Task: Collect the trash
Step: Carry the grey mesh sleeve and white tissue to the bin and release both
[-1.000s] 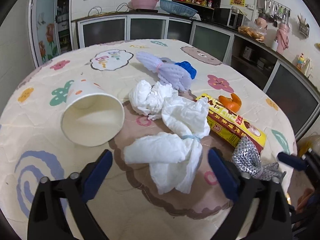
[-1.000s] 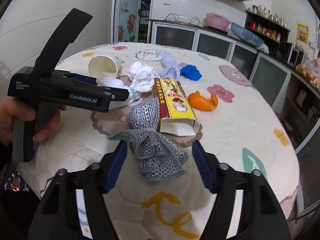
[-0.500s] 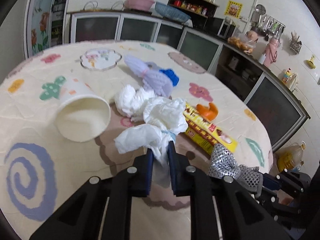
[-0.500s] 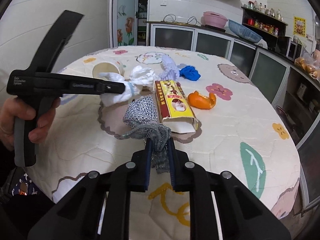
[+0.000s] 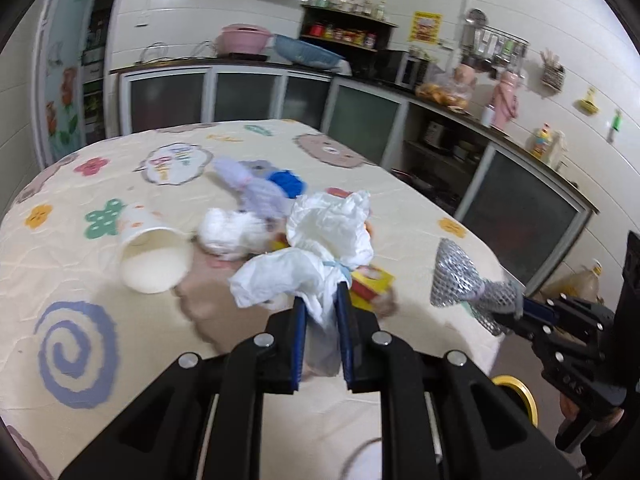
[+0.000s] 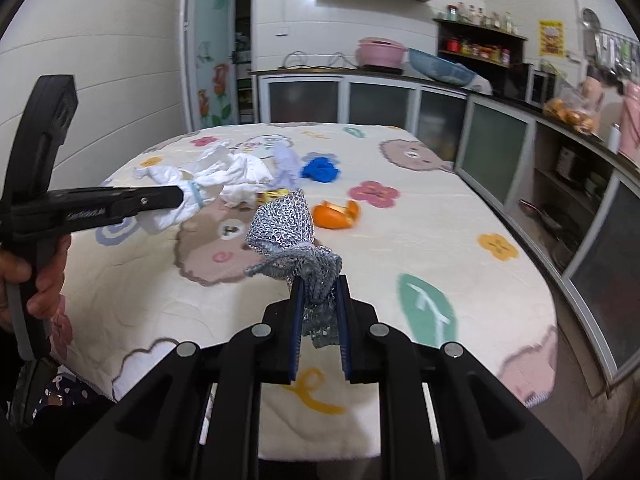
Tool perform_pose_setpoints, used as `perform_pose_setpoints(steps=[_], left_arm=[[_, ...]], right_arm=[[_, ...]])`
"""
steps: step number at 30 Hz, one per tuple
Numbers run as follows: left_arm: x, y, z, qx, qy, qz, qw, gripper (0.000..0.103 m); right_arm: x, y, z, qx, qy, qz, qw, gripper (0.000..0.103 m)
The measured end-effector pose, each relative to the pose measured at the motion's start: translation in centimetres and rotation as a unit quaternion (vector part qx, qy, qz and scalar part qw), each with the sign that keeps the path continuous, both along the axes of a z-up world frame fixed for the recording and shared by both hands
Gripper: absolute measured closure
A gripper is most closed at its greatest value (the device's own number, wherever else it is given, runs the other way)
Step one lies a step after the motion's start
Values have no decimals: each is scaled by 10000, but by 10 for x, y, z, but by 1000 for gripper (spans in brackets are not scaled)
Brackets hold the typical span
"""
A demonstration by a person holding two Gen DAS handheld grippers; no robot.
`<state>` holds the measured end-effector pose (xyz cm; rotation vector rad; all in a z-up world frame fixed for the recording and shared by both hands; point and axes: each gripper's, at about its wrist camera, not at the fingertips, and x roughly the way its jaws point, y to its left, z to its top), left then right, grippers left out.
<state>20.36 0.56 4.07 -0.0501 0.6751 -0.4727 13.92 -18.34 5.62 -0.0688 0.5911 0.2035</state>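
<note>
My left gripper (image 5: 320, 300) is shut on a crumpled white tissue wad (image 5: 320, 252) and holds it above the table; it also shows in the right wrist view (image 6: 208, 184). My right gripper (image 6: 319, 284) is shut on a silver mesh wrapper (image 6: 286, 224), lifted off the table, also seen in the left wrist view (image 5: 456, 276). On the patterned tablecloth (image 6: 400, 240) lie a tipped paper cup (image 5: 154, 256), another white tissue (image 5: 232, 232), a yellow-red box (image 5: 370, 280), orange peel (image 6: 336, 214), a blue scrap (image 6: 320, 170) and a lilac net (image 5: 256, 190).
The round table's edge (image 6: 532, 396) drops to the floor at right. Kitchen cabinets (image 6: 492, 144) run behind and to the right. A roll of yellow tape (image 5: 516, 392) and an oil bottle (image 5: 580, 284) sit low at the right.
Both grippers closed on their items about half a second ago and have since lifted them off the table; the tissue and mesh now hang clear above the cloth.
</note>
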Motion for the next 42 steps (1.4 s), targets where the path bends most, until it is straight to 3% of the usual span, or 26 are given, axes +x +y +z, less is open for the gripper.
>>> perform_pose_setpoints(steps=[9,16,22,29,33,38,42], left_arm=[[-27,-74,-10,97,58,-835,9964,89],[-54,-141,-13,263,21,-1596,9868,89],[-88,-213,-16,401,-81,-2422,9694,89],[-138,-295,-26,550,-202,-3406,9384,89],[-160,-329,-34,622,-142,-3744,9251,89],[-178,-358,-50,763,-17,-3995,9135,89],[-192,-378,-63,943,0,-4061,9090,89]], right_arm=[[-35,-58,-4,22,85,-795,9968,89],[-80,-115,-12,59,165,-1596,9870,89],[-130,-163,-19,44,192,-2330,9723,89],[-185,-216,-31,21,301,-3212,9465,88],[-213,-238,-40,-74,380,-3627,9311,88],[-246,-260,-57,0,568,-4070,9117,88],[-267,-276,-77,125,737,-4377,8960,88]])
